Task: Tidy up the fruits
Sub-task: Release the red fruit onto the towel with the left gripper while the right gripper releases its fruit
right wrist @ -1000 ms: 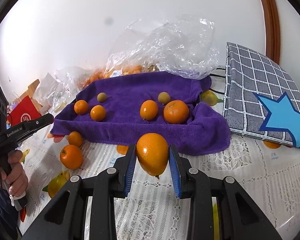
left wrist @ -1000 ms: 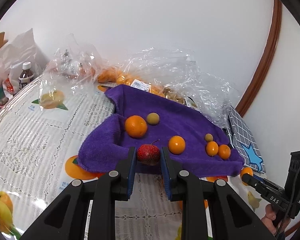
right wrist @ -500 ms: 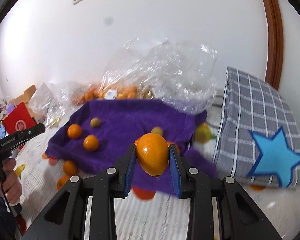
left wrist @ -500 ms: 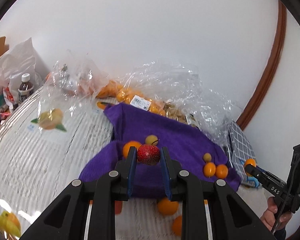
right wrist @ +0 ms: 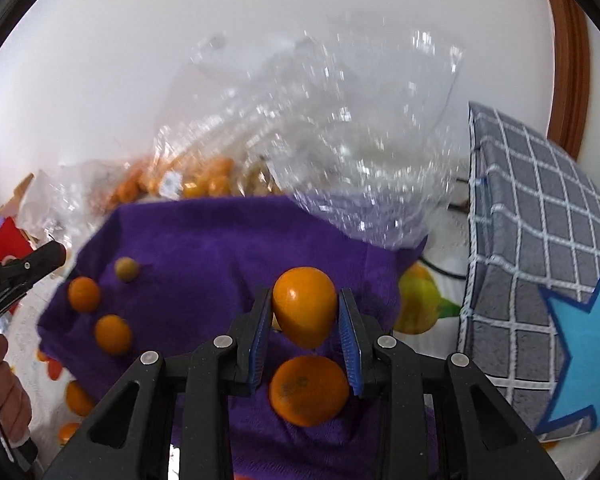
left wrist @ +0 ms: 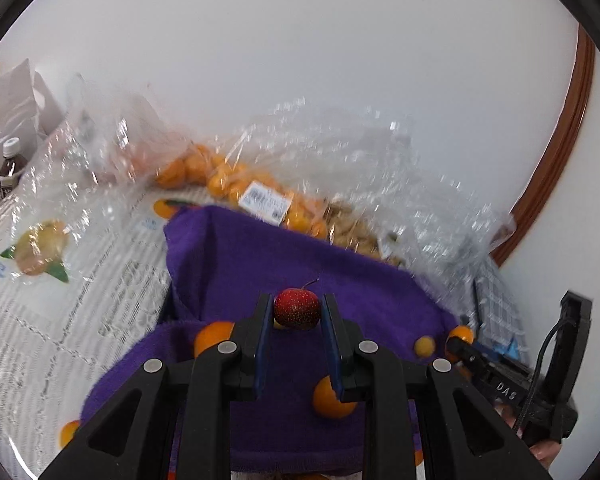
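Note:
My left gripper point(left wrist: 297, 314) is shut on a small red speckled fruit point(left wrist: 297, 307) with a stem, held over the purple towel point(left wrist: 236, 264). An orange point(left wrist: 330, 398) and another orange point(left wrist: 212, 336) lie on the towel beneath it. My right gripper point(right wrist: 305, 310) is shut on an elongated orange fruit point(right wrist: 304, 304), also above the purple towel point(right wrist: 204, 240). A larger orange point(right wrist: 308, 390) rests just under those fingers. Two small oranges point(right wrist: 84, 294) and a greenish fruit point(right wrist: 126, 269) lie on the towel's left side. The other gripper point(left wrist: 512, 384) shows at the right of the left wrist view.
Crinkled clear plastic bags point(left wrist: 340, 168) holding oranges and nuts lie behind the towel. A grey checked cushion with a blue star point(right wrist: 540, 264) stands at the right. A bottle point(left wrist: 9, 160) and a white bag sit far left. Loose oranges point(right wrist: 78, 400) lie on the lace tablecloth point(left wrist: 40, 320).
Both grippers have moved forward over the purple towel, each still holding its fruit. The towel and bags now look closer, and fruits lie under the fingers.

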Tool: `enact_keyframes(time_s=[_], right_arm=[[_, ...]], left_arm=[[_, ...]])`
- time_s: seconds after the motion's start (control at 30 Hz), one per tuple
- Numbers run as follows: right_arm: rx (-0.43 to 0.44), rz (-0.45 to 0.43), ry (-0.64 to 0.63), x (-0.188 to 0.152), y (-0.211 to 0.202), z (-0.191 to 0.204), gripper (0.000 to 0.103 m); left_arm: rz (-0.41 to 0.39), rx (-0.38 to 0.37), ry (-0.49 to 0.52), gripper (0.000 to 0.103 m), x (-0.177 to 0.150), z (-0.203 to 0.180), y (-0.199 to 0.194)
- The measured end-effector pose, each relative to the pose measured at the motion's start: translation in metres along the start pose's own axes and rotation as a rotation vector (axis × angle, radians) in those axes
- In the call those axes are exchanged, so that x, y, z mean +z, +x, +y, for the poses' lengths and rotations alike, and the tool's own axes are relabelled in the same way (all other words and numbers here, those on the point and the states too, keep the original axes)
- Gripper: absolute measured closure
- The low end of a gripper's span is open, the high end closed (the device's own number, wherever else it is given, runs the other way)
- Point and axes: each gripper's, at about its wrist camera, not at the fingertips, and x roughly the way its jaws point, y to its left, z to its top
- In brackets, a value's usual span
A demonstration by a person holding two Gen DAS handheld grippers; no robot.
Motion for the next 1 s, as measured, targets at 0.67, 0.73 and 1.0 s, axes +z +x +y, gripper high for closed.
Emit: enact_keyframes(time_s=[0.67,0.73,1.0], right_arm=[[-0.033,0.037,-0.081,-0.012,0.009,0.015,0.046],[-0.031,0.026,-0.087,-0.012,-0.001,0.017,0.046],[-0.021,-0.068,-0.144,-0.013,-0.039,0.030,0.034]], left_arm=[[0.104,0.023,0.050,0.080,-0.019,-0.007,0.025],[0.112,0.030,0.053,0.080,-0.021,-0.007,0.028],[0.130,0.044,0.063,0.078,-0.024,-0.006,0.035]])
